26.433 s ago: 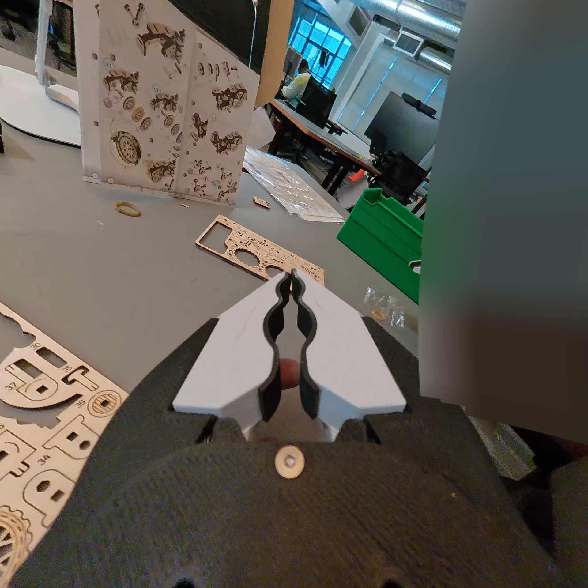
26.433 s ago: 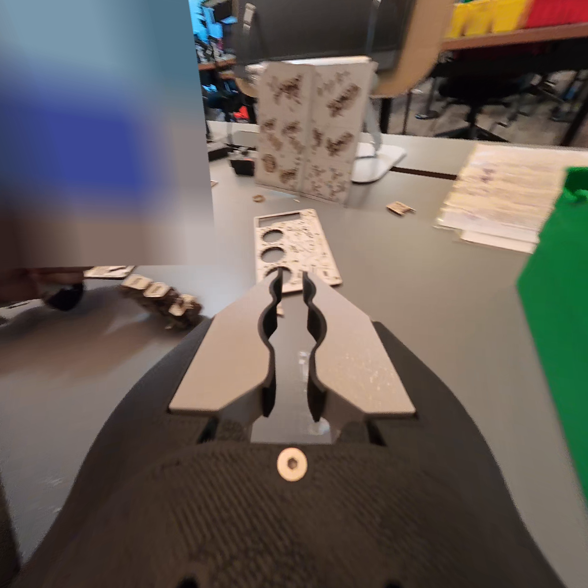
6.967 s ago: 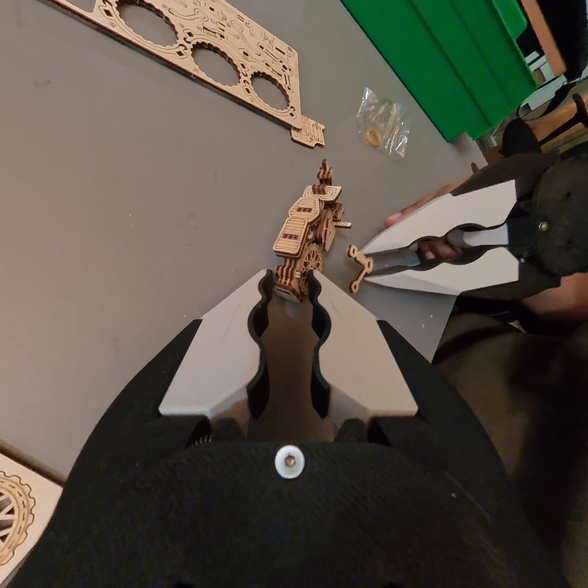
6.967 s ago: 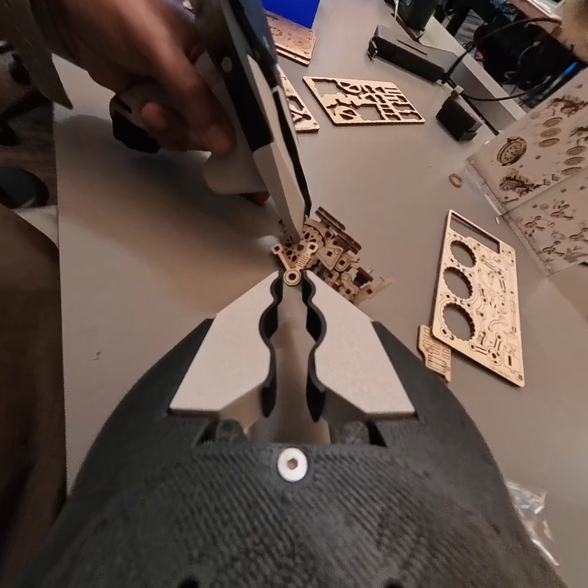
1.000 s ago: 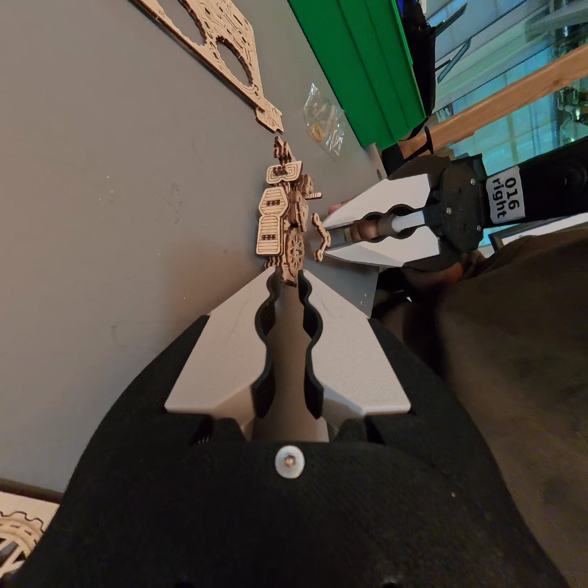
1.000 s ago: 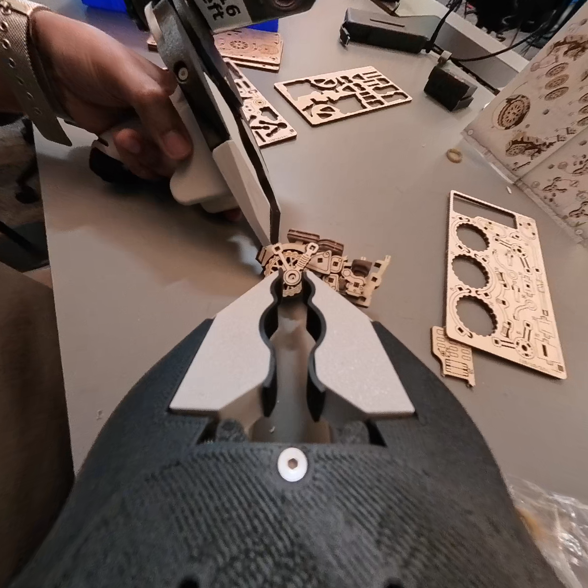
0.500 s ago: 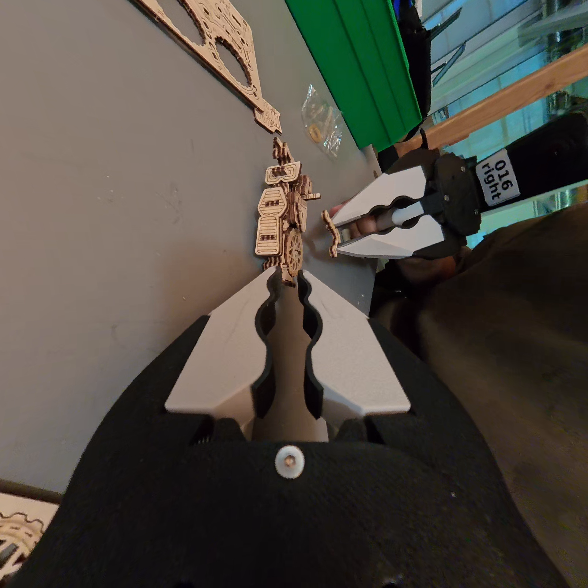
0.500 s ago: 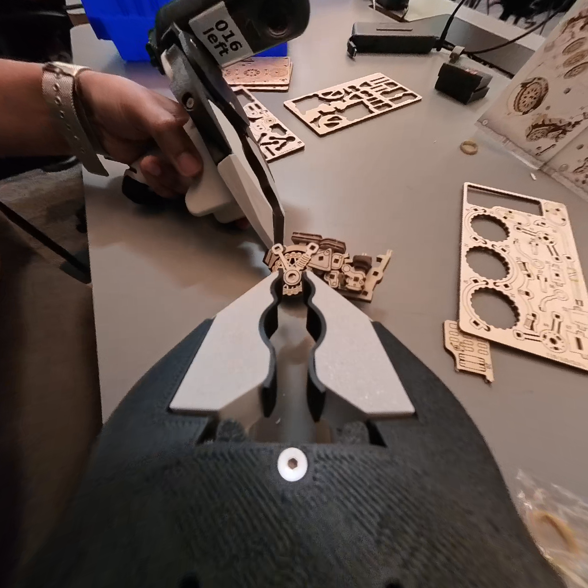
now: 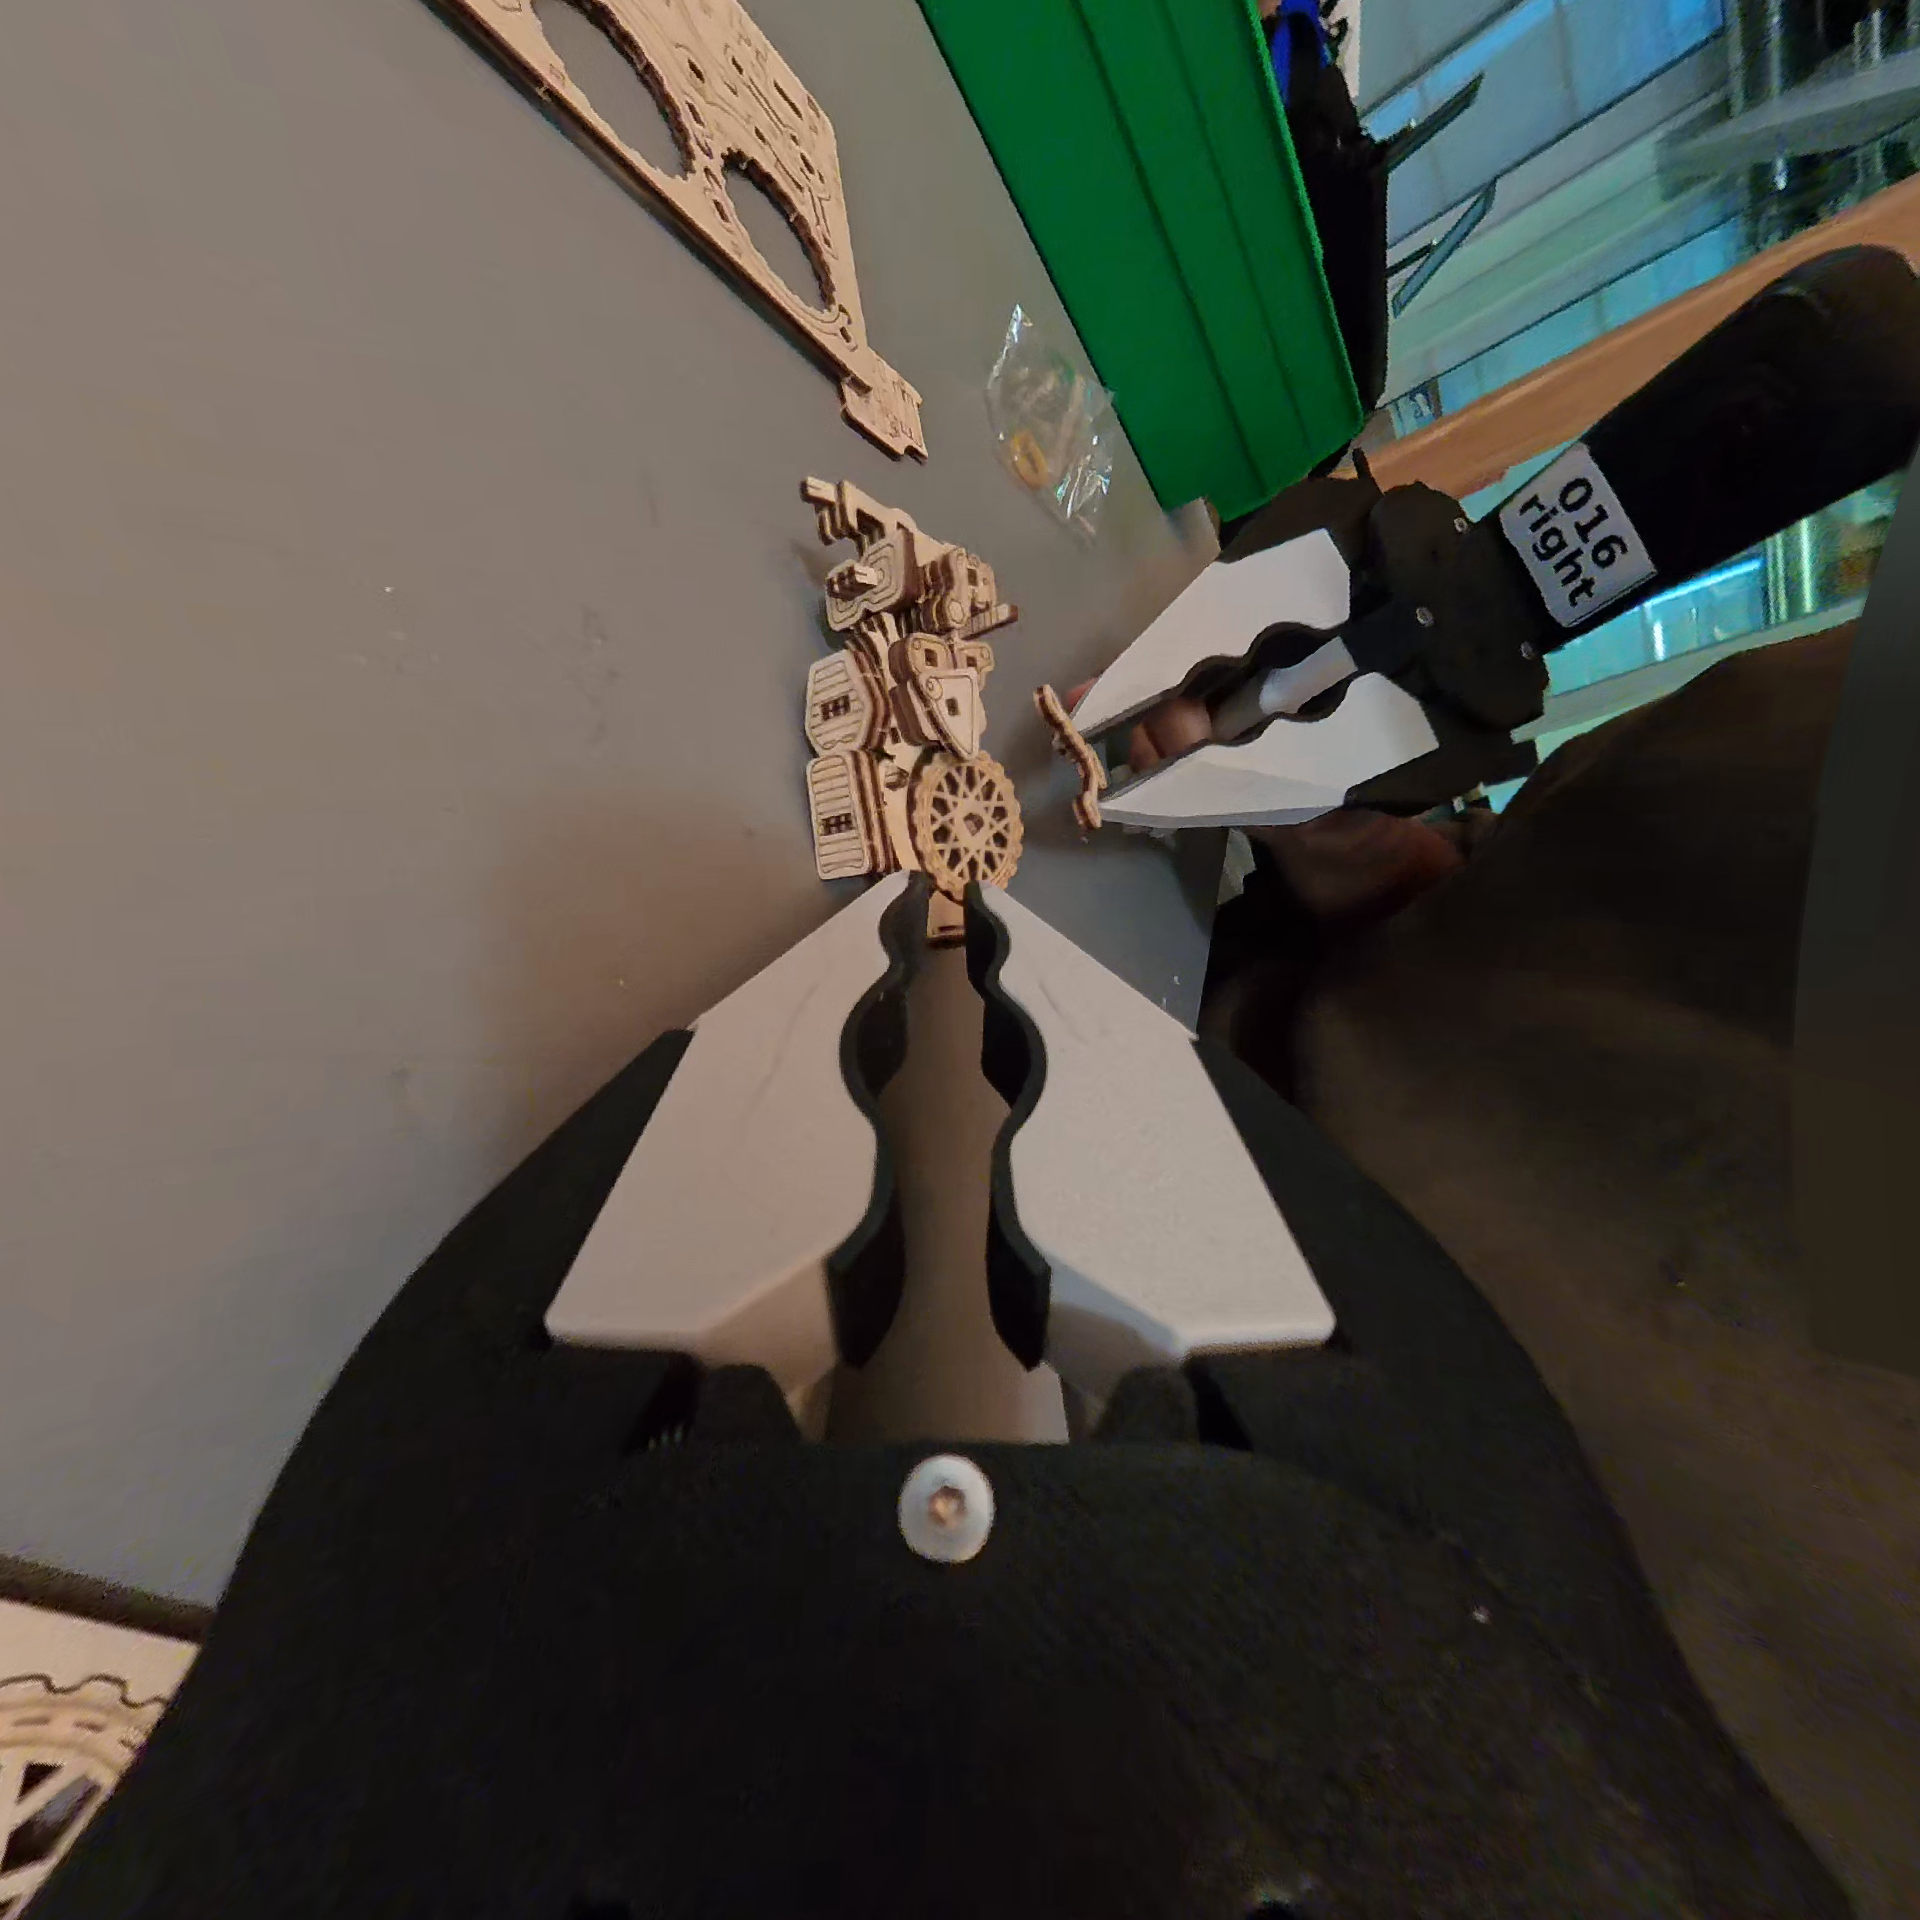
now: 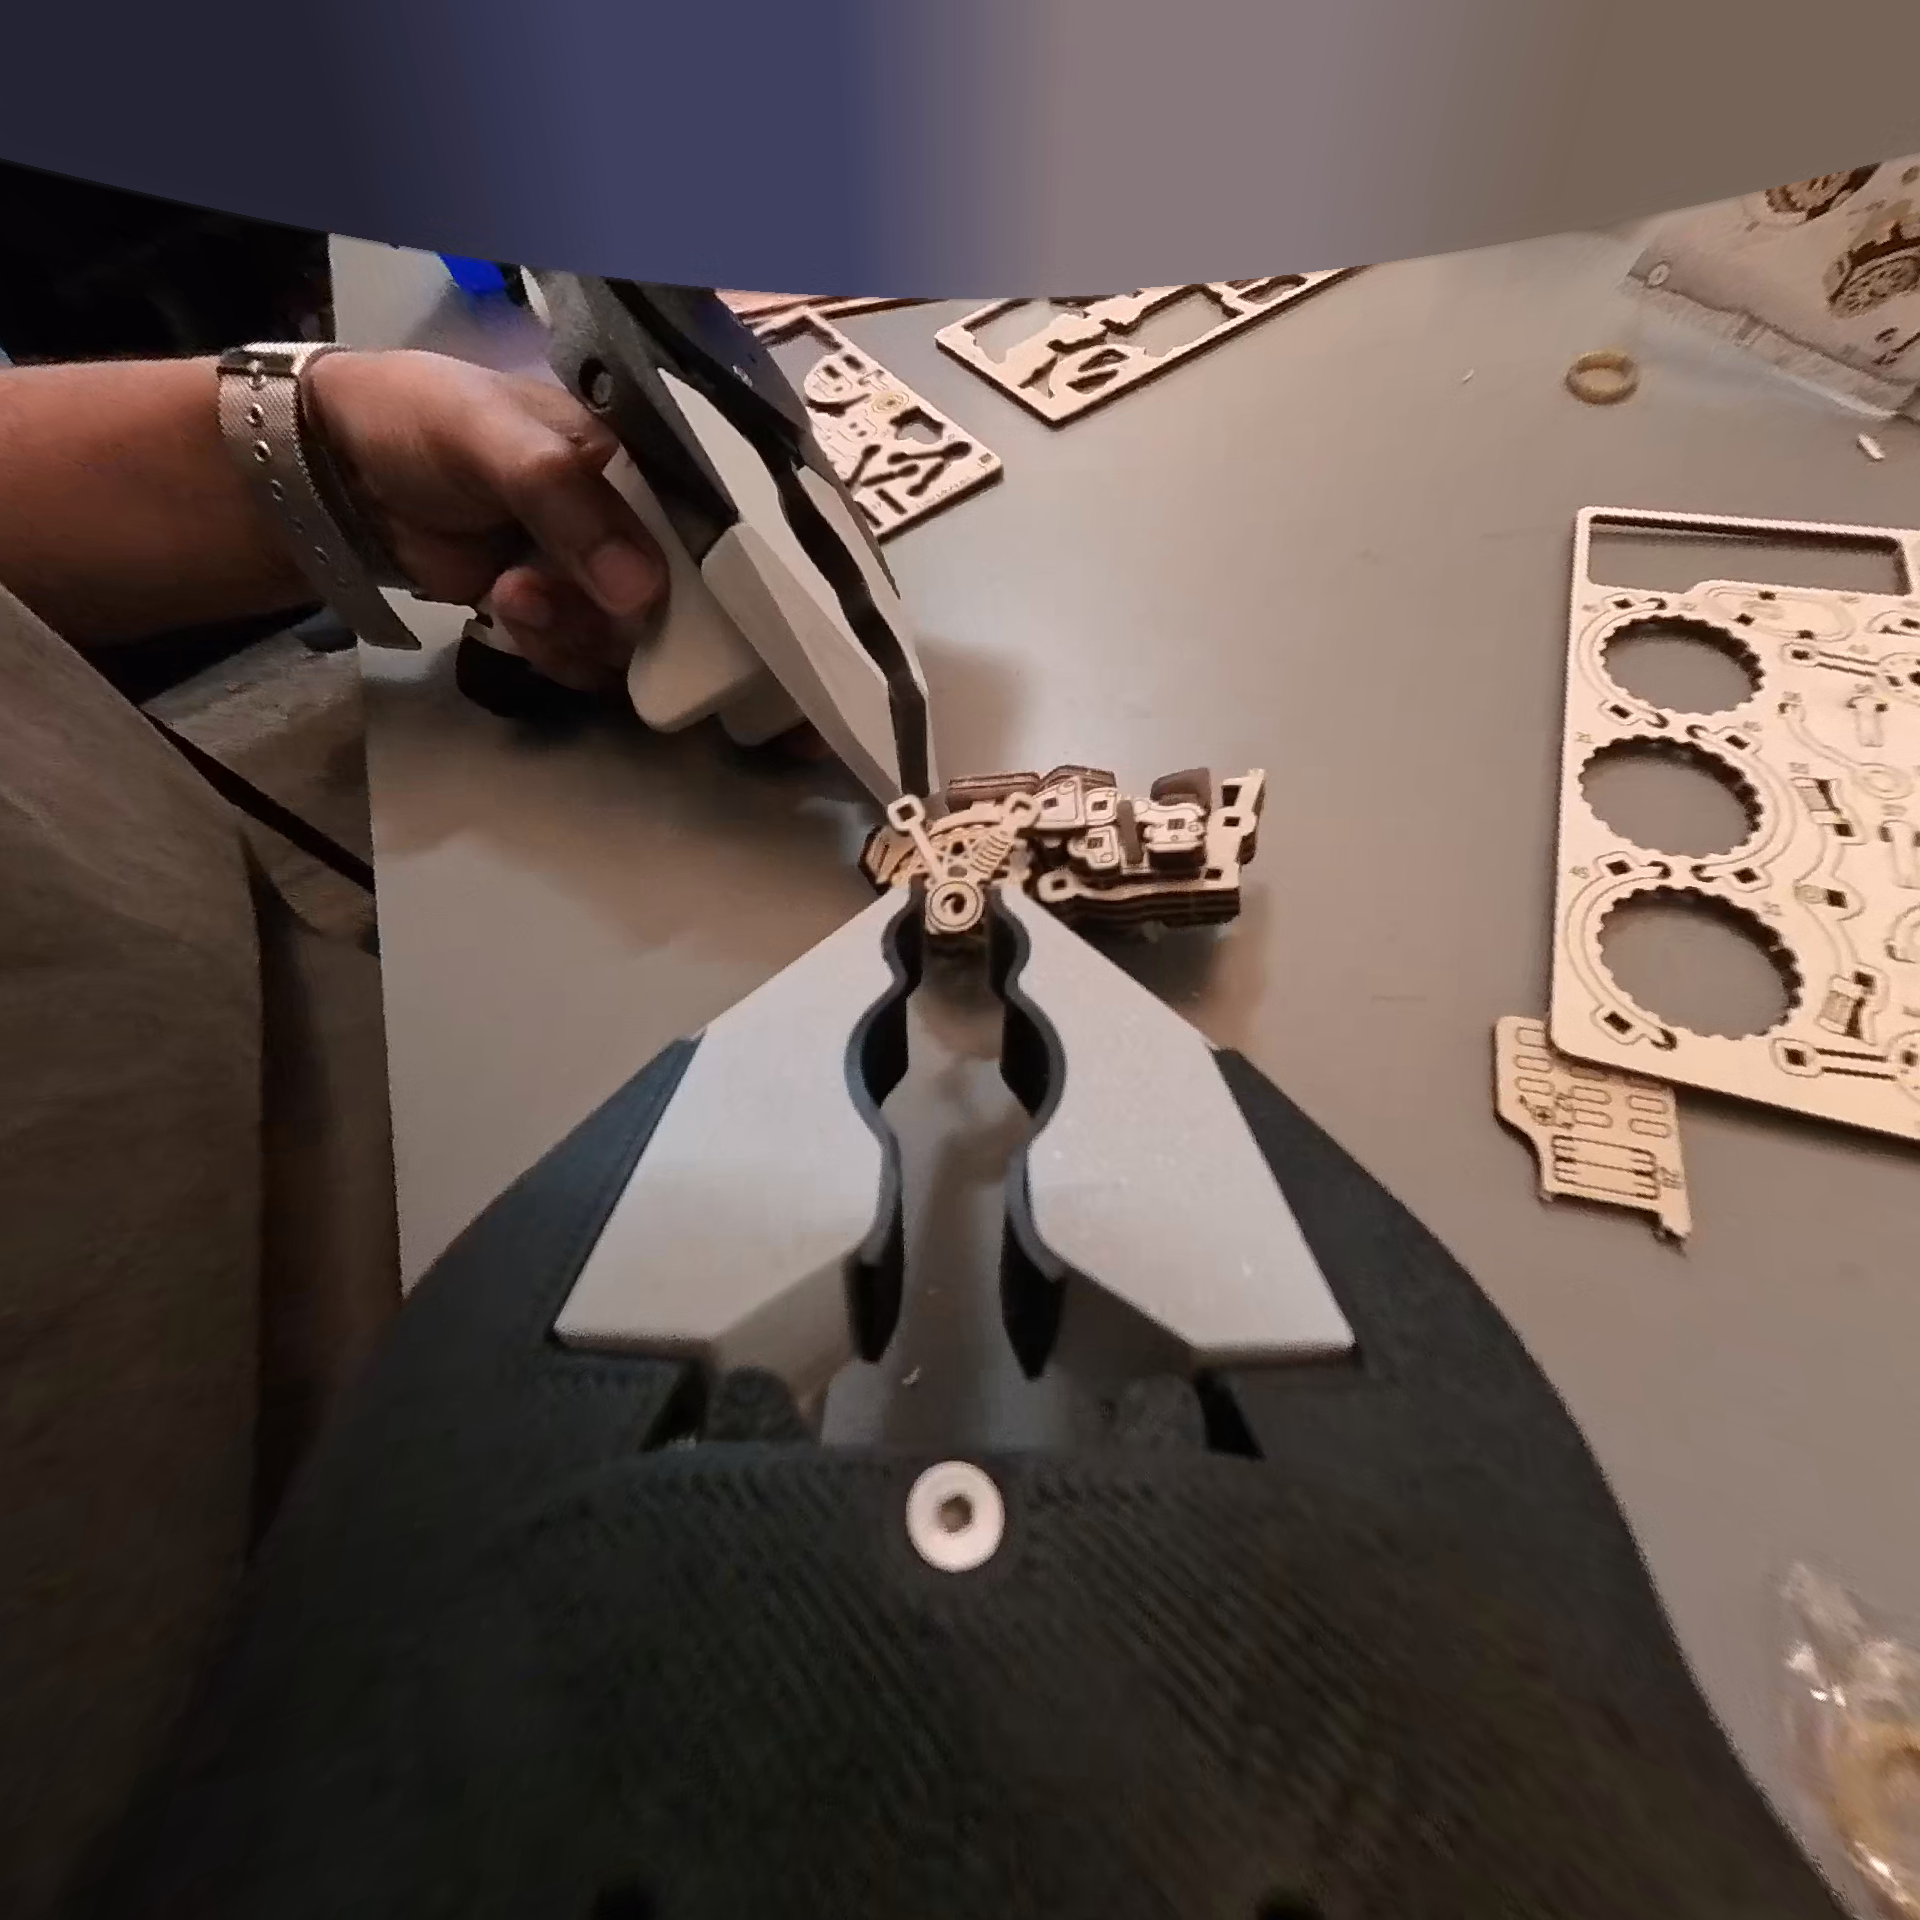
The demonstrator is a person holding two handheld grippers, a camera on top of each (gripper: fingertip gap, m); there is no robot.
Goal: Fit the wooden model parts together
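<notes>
A partly built wooden model (image 9: 904, 717) with a gear wheel rests on the grey table (image 9: 312, 623). My left gripper (image 9: 940, 904) is shut on a small tab at the model's near end. My right gripper (image 10: 956, 920) is shut on a small V-shaped wooden part (image 10: 956, 899) with a ring at its base. In the left wrist view that part (image 9: 1065, 748) sits a short gap to the right of the wheel, in the right gripper (image 9: 1086, 758). In the right wrist view the model (image 10: 1122, 842) lies just beyond the part, with the left gripper (image 10: 904, 774) at its left end.
A punched-out wooden sheet (image 10: 1745, 831) and a small loose piece (image 10: 1590, 1132) lie right of the model. More sheets (image 10: 1122, 332) lie at the back. A green bin (image 9: 1164, 208) and a clear bag (image 9: 1049, 426) sit near the table edge. A person's hand (image 10: 499, 520) holds the left gripper.
My right gripper has drawn the V-shaped part a little away from the model. The model has turned in my left gripper, so the gear wheel now faces the left wrist camera.
</notes>
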